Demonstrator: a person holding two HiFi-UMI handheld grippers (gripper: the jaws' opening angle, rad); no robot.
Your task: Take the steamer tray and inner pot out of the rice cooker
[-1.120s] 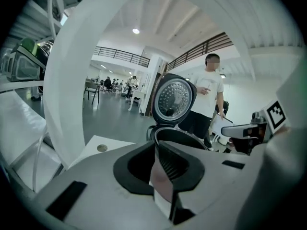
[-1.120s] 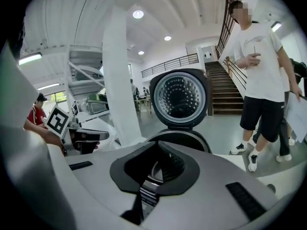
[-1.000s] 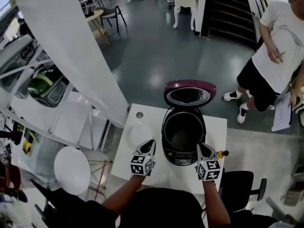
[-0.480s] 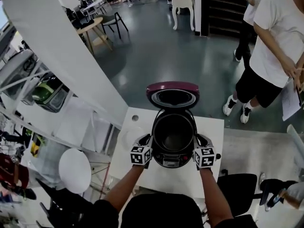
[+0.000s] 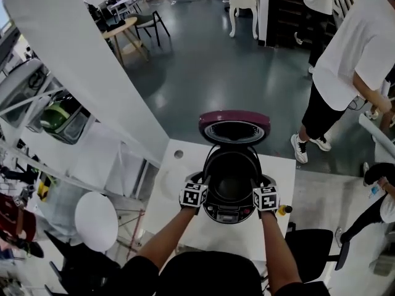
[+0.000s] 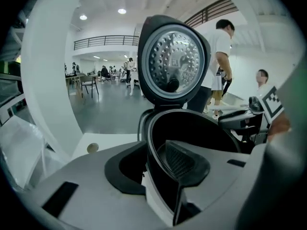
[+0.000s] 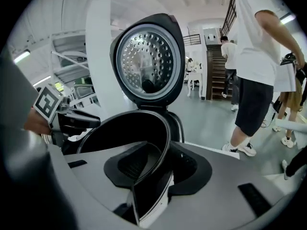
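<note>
Nothing is out yet, I judge. The rice cooker (image 5: 231, 213) stands lid-up in the middle of the counter (image 5: 279, 170). The left tongs (image 6: 156, 169) and right tongs (image 7: 163, 169), jaws just opened halfway, straddle its dark inner rim (image 7: 167, 143) without pinching. Whether that rim is steamer tray or inner pot, the dark bowl hides.

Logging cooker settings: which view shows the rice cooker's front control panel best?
The head view: the control panel faces up at the camera, though it is small and unreadable. Both gripper views look across the pot rim to the open lid; neither shows the panel.
</note>
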